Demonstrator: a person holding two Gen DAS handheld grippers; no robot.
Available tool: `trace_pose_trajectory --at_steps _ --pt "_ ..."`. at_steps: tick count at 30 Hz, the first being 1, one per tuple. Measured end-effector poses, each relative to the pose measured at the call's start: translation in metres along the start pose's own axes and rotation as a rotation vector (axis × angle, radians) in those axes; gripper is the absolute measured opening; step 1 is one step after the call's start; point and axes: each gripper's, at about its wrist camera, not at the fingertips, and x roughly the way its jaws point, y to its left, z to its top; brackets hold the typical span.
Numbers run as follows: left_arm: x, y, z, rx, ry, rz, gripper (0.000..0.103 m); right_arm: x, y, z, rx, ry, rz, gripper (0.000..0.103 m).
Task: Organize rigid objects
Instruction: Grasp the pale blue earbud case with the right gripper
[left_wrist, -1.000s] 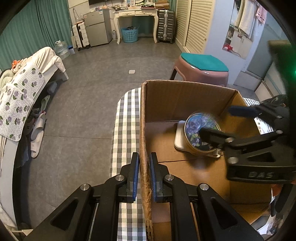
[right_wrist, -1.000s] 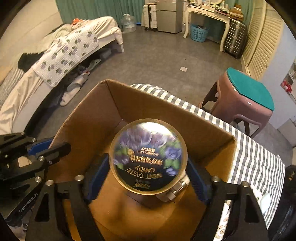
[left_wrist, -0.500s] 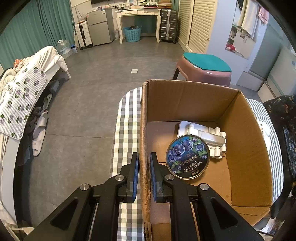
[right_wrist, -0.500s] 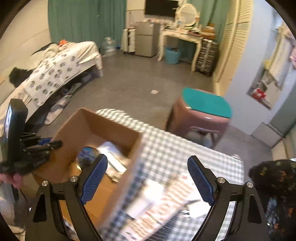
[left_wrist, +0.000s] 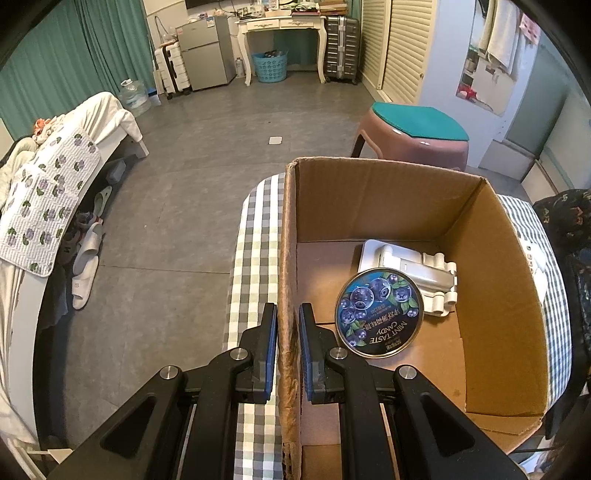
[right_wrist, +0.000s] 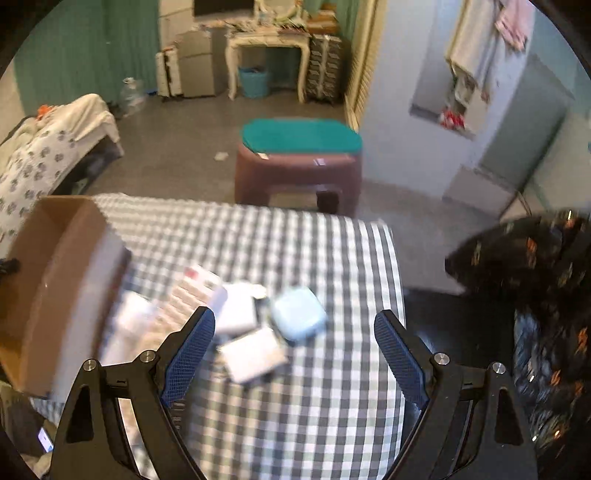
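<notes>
My left gripper (left_wrist: 287, 325) is shut on the left wall of the cardboard box (left_wrist: 290, 236), one finger inside and one outside. Inside the box lie a round blue mint candy tin (left_wrist: 378, 317) and a white plastic stand (left_wrist: 413, 269) partly under it. My right gripper (right_wrist: 293, 339) is open and empty above the checked tablecloth (right_wrist: 314, 387). Just ahead of it lie a pale blue case (right_wrist: 298, 318), white cards or small boxes (right_wrist: 253, 354) and a long white item (right_wrist: 192, 291), all blurred. The box (right_wrist: 55, 280) shows at the left of the right wrist view.
A pink stool with a teal top (left_wrist: 417, 136) stands beyond the table; it also shows in the right wrist view (right_wrist: 299, 155). A dark patterned cloth (right_wrist: 535, 280) lies at the table's right. A bed (left_wrist: 44, 192) stands at the left.
My right gripper let go of the candy tin into the box, opened, and swung right out of the box to above the loose items on the cloth. My left gripper has kept its hold.
</notes>
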Motion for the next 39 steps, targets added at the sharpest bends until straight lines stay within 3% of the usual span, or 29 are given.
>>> trace_pose_trajectory --at_steps 9,24,27,29,39 --pt "0.002 -0.002 0.002 -0.001 0.009 0.012 0.011 0.067 -0.016 -0.007 0.057 0.109 0.044 0.082" --pt "0.004 0.001 0.001 0.000 0.024 0.009 0.011 0.108 -0.014 0.006 0.078 0.138 0.081 0.080" --pt "0.004 0.001 0.001 -0.001 0.025 0.008 0.011 0.114 -0.015 0.008 0.059 0.144 0.065 0.067" --pt "0.005 0.001 0.001 -0.002 0.026 0.007 0.011 0.114 -0.015 0.007 0.043 0.140 0.050 0.050" --pt "0.006 0.003 0.002 -0.003 0.025 -0.002 0.011 0.096 -0.026 -0.011 0.077 0.120 0.029 0.050"
